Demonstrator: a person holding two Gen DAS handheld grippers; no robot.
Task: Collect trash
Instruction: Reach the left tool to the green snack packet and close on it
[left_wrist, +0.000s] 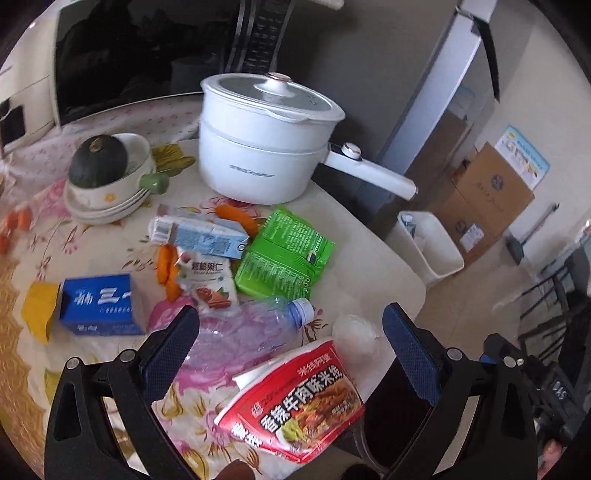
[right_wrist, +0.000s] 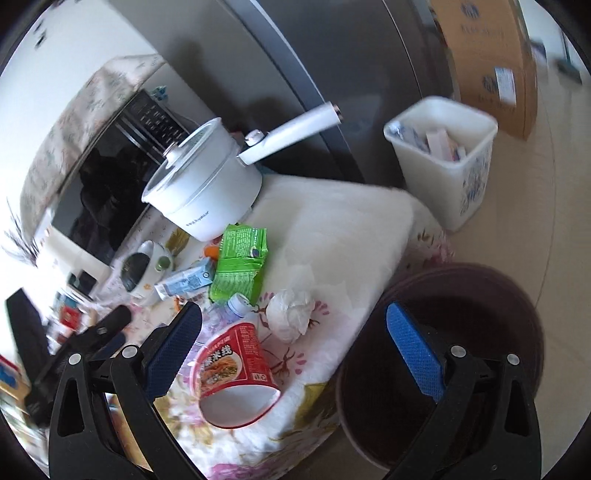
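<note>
Trash lies on a floral tablecloth (left_wrist: 110, 240): a red noodle cup (left_wrist: 295, 402) on its side, a crushed clear bottle (left_wrist: 251, 332), a crumpled tissue (left_wrist: 354, 332), a green packet (left_wrist: 284, 251), a blue-white carton (left_wrist: 199, 232), an almond drink pouch (left_wrist: 210, 284) and a blue box (left_wrist: 99, 306). My left gripper (left_wrist: 291, 350) is open above the bottle and cup, holding nothing. My right gripper (right_wrist: 293, 352) is open too, over the table's corner, with the noodle cup (right_wrist: 232, 369) by its left finger and the tissue (right_wrist: 290, 314) just ahead. A white bin (right_wrist: 443, 158) on the floor holds wrappers.
A white lidded pot (left_wrist: 266, 136) with a long handle stands at the back. A dark squash sits in stacked bowls (left_wrist: 107, 188), and carrots (left_wrist: 166, 269) lie among the trash. A brown round stool (right_wrist: 480, 295) is beside the table, and cardboard boxes (left_wrist: 491, 192) are behind the bin.
</note>
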